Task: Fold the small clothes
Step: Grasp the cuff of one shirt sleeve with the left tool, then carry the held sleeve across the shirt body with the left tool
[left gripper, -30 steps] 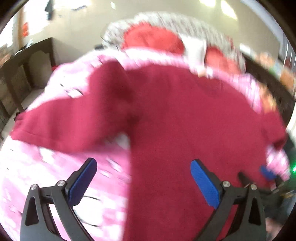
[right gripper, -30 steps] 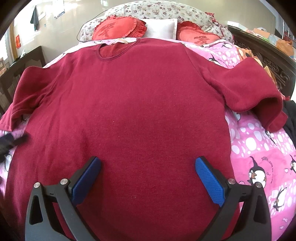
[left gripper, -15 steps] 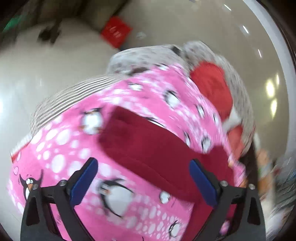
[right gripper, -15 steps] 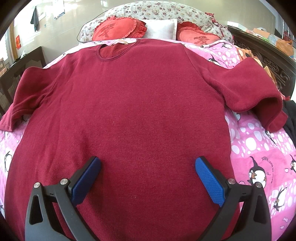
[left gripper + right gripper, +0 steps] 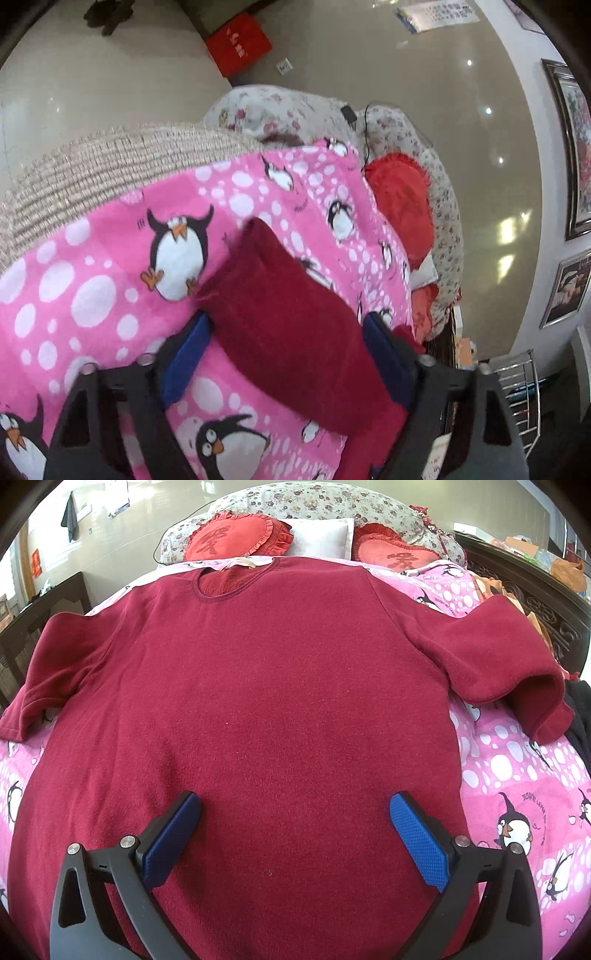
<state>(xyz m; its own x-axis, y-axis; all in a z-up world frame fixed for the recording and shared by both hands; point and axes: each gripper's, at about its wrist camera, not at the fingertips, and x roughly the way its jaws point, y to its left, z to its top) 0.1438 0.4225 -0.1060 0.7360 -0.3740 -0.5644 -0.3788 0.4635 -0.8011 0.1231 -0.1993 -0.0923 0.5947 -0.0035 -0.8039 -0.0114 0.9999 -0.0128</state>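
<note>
**Mia:** Since a moment ago the left gripper (image 5: 284,354) has gone from the middle of the shirt to one sleeve (image 5: 291,332). The right gripper (image 5: 295,834) has not moved at all.

**Ben:** Is the left one holding the sleeve?

**Mia:** No. Its blue pads (image 5: 184,362) are spread wide, one on each side of the sleeve. The sleeve lies between them on the pink penguin blanket (image 5: 92,291), in the lower middle of the left wrist view.

**Ben:** And the right one?

**Mia:** Spread wide too, over the bottom part of the dark red shirt (image 5: 266,701). I cannot tell if it touches the cloth.

**Ben:** Where is the shirt?

**Mia:** Flat on the bed, front up, filling the middle of the right wrist view. Its neck hole is at the top. One sleeve points to the left edge, the other to the right edge, and that one hangs a bit over the side.

**Ben:** Any boxes or baskets?

**Mia:** None that I can make out. At the top are two red heart pillows (image 5: 236,539), a white pillow (image 5: 321,539) between them, and a flowery quilt (image 5: 314,498) behind.
</note>
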